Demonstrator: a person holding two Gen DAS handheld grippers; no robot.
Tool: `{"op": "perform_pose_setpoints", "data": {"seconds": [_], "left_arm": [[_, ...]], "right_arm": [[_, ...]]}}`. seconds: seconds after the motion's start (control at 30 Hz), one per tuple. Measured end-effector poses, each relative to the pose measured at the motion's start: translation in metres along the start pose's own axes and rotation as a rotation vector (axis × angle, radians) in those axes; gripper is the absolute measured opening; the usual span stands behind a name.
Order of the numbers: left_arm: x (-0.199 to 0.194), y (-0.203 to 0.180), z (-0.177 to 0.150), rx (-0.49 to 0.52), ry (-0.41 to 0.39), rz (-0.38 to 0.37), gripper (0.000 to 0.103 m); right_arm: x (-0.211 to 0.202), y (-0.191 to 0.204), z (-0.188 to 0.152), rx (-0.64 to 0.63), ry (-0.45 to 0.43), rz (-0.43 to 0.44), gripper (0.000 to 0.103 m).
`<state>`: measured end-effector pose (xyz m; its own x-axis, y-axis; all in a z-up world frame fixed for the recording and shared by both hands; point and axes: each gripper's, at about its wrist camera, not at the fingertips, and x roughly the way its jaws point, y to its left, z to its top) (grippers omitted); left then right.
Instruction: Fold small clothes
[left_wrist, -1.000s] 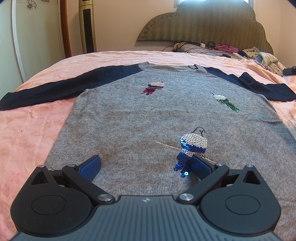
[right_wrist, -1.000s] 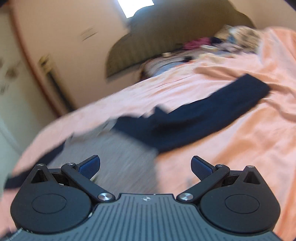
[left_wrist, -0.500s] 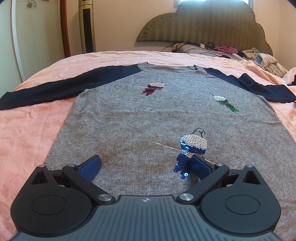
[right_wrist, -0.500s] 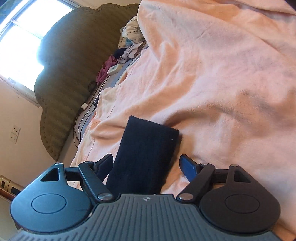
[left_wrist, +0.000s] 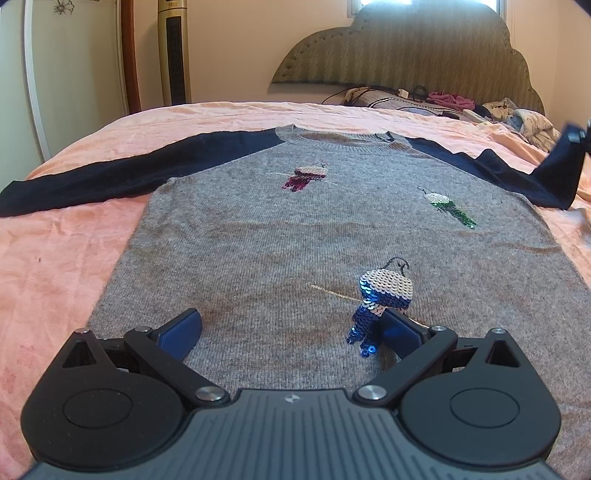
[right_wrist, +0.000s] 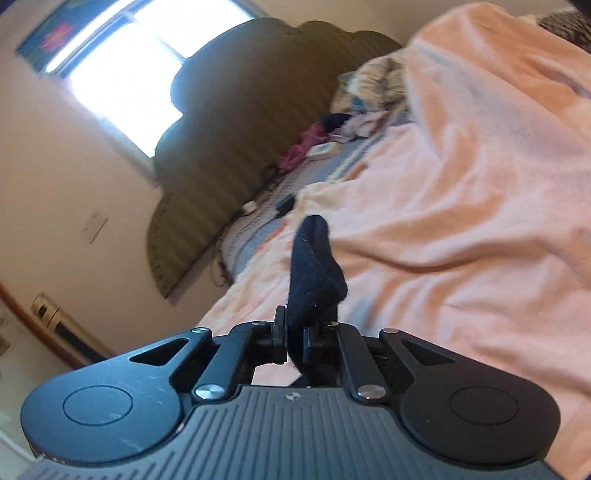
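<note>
A grey sweater (left_wrist: 295, 236) with navy sleeves lies flat, front up, on the pink bed (left_wrist: 55, 266), its neck toward the headboard (left_wrist: 406, 48). The left gripper (left_wrist: 291, 328) sits low over the hem, its jaws spread wide and holding nothing; its right finger (left_wrist: 400, 330) is just beside a blue sequin bird (left_wrist: 380, 299) sewn on the front. Two more sequin birds, one purple (left_wrist: 306, 175) and one green (left_wrist: 448, 205), sit higher up the chest. The left sleeve (left_wrist: 110, 173) stretches flat across the bed. The right gripper (right_wrist: 294, 341) is pinched tight on the cuff (right_wrist: 314, 273) of the right sleeve (left_wrist: 517, 170), which is raised off the bed at that end. Loose clothes (left_wrist: 517, 116) lie heaped near the headboard.
</note>
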<state>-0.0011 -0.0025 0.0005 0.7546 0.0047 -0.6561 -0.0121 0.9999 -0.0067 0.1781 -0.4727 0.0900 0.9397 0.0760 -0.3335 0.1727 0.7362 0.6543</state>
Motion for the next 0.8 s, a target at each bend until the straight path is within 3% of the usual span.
{"op": "perform_pose_setpoints", "data": {"seconds": [0.17, 0.27, 0.33, 0.4, 0.43, 0.47, 0.57, 0.63, 0.7, 0.8], "left_arm": [[0.000, 0.001, -0.001, -0.006, -0.003, -0.006, 0.103], [0.000, 0.001, -0.001, -0.004, -0.002, -0.005, 0.103], [-0.001, 0.001, -0.001, -0.003, -0.002, -0.004, 0.103], [-0.001, 0.001, -0.001, 0.000, -0.001, -0.003, 0.103], [-0.001, 0.002, -0.001, 0.001, -0.001, -0.004, 0.103], [-0.001, 0.002, -0.002, 0.002, -0.001, -0.005, 0.103], [-0.004, 0.005, -0.001, -0.001, -0.001, -0.025, 0.103], [-0.011, 0.015, 0.007, -0.065, -0.014, -0.153, 0.103], [-0.016, 0.030, 0.024, -0.223, -0.053, -0.338, 0.103], [0.004, 0.037, 0.068, -0.391, -0.012, -0.477, 0.103]], "right_arm": [[-0.001, 0.120, -0.062, -0.175, 0.103, 0.262, 0.014], [0.017, 0.178, -0.125, -0.258, 0.210, 0.345, 0.015], [0.032, 0.195, -0.163, -0.280, 0.288, 0.342, 0.021], [0.032, 0.202, -0.195, -0.254, 0.358, 0.351, 0.036], [0.025, 0.200, -0.204, -0.230, 0.354, 0.353, 0.048], [0.015, 0.194, -0.207, -0.218, 0.338, 0.352, 0.053], [-0.024, 0.168, -0.213, -0.219, 0.312, 0.314, 0.055], [-0.042, 0.147, -0.210, -0.227, 0.307, 0.268, 0.061], [-0.054, 0.127, -0.213, -0.270, 0.310, 0.216, 0.066], [-0.056, 0.093, -0.218, -0.209, 0.332, 0.158, 0.067]]}}
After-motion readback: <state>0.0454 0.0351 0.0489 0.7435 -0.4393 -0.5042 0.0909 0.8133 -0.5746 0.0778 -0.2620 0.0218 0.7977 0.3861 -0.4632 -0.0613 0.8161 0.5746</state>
